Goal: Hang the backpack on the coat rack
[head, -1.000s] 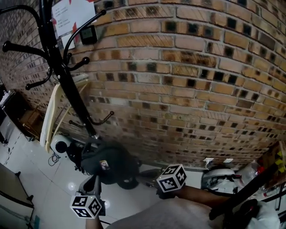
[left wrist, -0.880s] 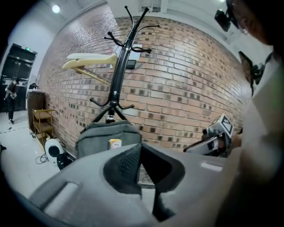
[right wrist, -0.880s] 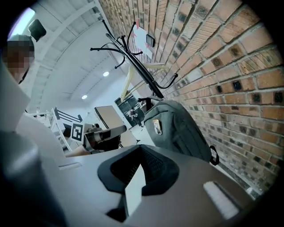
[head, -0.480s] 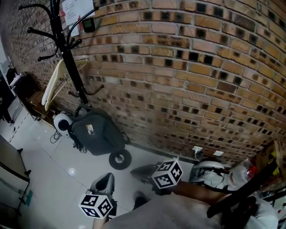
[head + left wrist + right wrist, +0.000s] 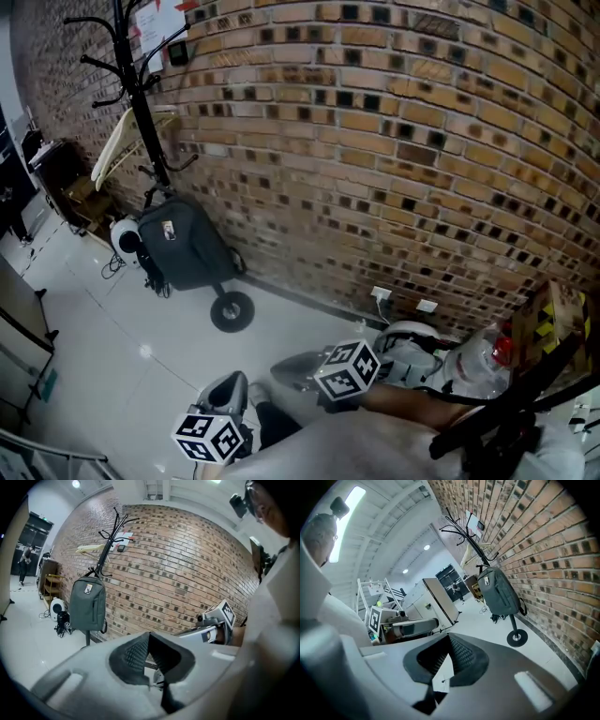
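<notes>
While the dark grey backpack (image 5: 178,251) is hanging from one of the lower hooks of the black coat rack (image 5: 141,103), its body is lying against the rack's pole, and its bottom is staying clear of the round base. The rack is standing close against the brick wall (image 5: 394,141) on the pale floor (image 5: 131,347). A pale board (image 5: 117,145) is leaning behind the rack, and a small white round appliance (image 5: 125,236) is sitting near the rack's foot. Well apart from the rack, both grippers are pointing towards it. The left gripper (image 5: 149,639) is keeping its jaws pressed together with nothing between them. The right gripper (image 5: 450,645) is likewise holding its jaws together, empty.
</notes>
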A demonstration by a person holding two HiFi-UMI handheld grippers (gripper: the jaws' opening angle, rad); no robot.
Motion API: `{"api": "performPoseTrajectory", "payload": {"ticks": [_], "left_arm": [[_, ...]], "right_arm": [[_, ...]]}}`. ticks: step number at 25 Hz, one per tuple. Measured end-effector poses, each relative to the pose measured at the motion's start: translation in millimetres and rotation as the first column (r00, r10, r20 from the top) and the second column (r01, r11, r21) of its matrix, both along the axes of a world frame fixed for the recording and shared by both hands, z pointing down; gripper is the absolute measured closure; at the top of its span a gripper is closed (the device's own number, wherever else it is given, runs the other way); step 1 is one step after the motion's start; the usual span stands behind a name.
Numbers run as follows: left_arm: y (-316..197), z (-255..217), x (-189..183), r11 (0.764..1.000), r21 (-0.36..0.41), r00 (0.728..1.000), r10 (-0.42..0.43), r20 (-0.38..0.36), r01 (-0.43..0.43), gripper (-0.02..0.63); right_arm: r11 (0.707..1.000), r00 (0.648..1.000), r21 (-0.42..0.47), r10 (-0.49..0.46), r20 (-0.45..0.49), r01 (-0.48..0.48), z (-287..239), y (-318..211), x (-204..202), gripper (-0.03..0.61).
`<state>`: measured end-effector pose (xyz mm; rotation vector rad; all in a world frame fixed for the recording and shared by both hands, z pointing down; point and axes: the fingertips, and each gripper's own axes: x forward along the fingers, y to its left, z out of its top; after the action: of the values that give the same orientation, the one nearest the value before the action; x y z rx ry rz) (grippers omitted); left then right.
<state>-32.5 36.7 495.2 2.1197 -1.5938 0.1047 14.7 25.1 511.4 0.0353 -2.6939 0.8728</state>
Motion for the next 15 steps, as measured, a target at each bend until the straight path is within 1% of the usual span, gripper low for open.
{"api": "performPoseTrajectory", "payload": {"ticks": [2,7,11,15], "left_arm": [[15.4,-5.2,15.9,1.000,-0.004,1.000,0.001,-0.009,-0.001,0.614],[40.5,-16.4,44.4,0.999,-0.025,0.999,0.041,0.011,-0.040,0.614],[52.3,-14.9,43.7,0.998,-0.035,0.999,0.051,-0.002,-0.051,0.614],[56.8,-13.5,28.0,0.998,-0.048,0.999,0.041,-0.006,-0.041,0.614]], "right_arm": [[1.000,1.000,0.002,-0.009,0.008,0.009,-7.9,16.0,13.8,0.578],[1.000,0.999,0.014,-0.018,0.050,0.018,-30.6,43.7,31.3,0.578],[1.000,0.998,0.027,-0.001,0.057,-0.001,-33.0,52.8,31.4,0.578],[0.999,0.998,0.042,0.005,0.058,-0.008,-37.4,57.5,20.9,0.578]]}}
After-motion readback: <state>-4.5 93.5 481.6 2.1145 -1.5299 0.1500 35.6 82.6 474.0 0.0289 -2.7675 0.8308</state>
